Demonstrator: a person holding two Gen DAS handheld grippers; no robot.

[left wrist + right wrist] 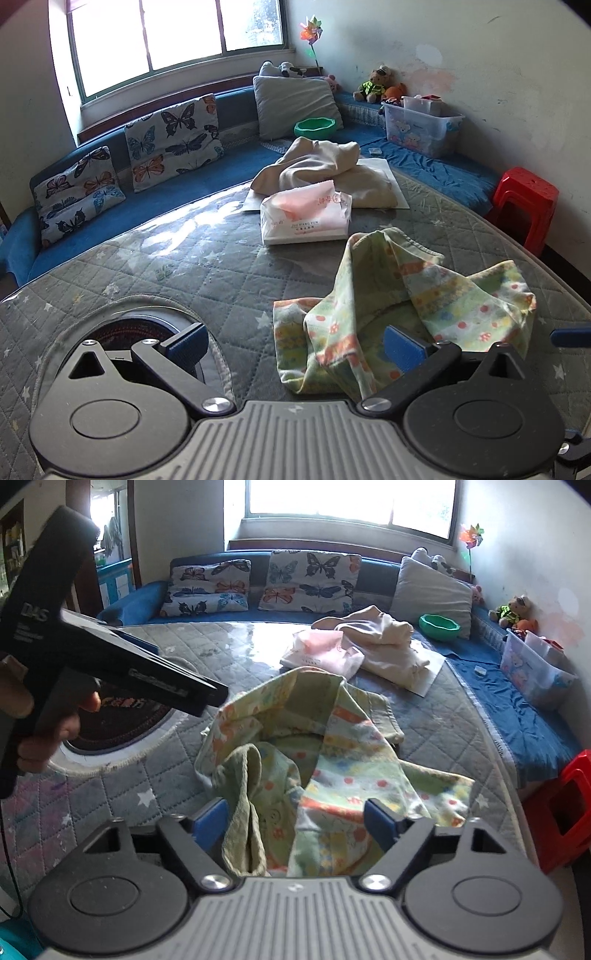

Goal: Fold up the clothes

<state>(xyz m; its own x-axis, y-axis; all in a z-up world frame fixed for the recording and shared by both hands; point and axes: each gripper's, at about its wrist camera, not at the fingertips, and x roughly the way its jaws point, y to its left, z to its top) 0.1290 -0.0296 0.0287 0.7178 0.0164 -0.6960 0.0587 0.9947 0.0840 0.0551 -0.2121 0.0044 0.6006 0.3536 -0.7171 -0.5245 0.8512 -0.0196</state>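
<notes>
Sunlit and cluttered, your workspace is a grey quilted star-print table cover (184,266) with a blue sofa and butterfly cushions across the top of both frames. On it, at the lower centre-right of the left wrist view, lies the pale green printed cotton garment (388,295) in a loose crumpled heap, with ridges standing up and edges turned over; it is not folded flat. Behind it, towards the upper middle, sit a white-and-pink tissue pack (304,218) and a cream crumpled cloth (325,170) on a sheet of white paper.

Expect the green garment to be light, limp and thin. It will likely sag and drag when lifted, so pinch a hemmed edge or corner, such as the stitched border at its far side, rather than the bunched middle.

Your left gripper (295,345) hangs with its blue pads wide apart; the garment's near left portion lies between and just beyond them, gripped by neither. Your right gripper (295,825) is likewise spread, and a hanging fold of cloth sits in the gap close against the left pad (210,823), unclamped.
</notes>
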